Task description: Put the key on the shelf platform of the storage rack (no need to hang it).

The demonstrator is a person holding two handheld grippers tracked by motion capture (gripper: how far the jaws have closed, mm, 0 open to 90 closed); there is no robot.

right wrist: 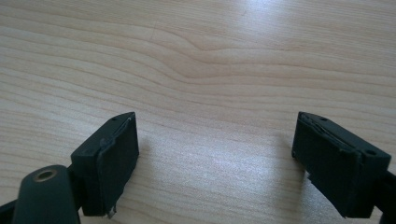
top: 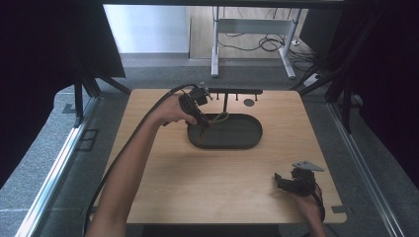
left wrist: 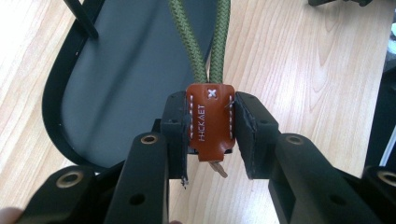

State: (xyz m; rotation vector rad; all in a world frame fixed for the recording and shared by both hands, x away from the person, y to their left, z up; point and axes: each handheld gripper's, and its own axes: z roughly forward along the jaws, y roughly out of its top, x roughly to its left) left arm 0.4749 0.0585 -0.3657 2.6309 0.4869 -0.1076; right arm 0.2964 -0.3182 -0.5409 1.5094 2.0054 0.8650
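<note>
Left gripper view: my left tongs (left wrist: 211, 133) clamped on brown leather tag (left wrist: 210, 119) of green cord (left wrist: 200, 42), above dark oval tray (left wrist: 121, 79) edge. Right tongs (right wrist: 215, 158) apart, over bare desk (right wrist: 210, 60).

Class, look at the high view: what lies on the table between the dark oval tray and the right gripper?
Nothing: in the high view, bare wooden table separates the tray from the right gripper.

Brown leather tab (left wrist: 210, 122), white-stitched and stamped with pale lettering (hard to read), clamped between the left gripper (left wrist: 210, 135) jaws. Doubled olive-green braided cord (left wrist: 201, 39) running out of its top, over the dark oval tray (left wrist: 116, 88).
</note>
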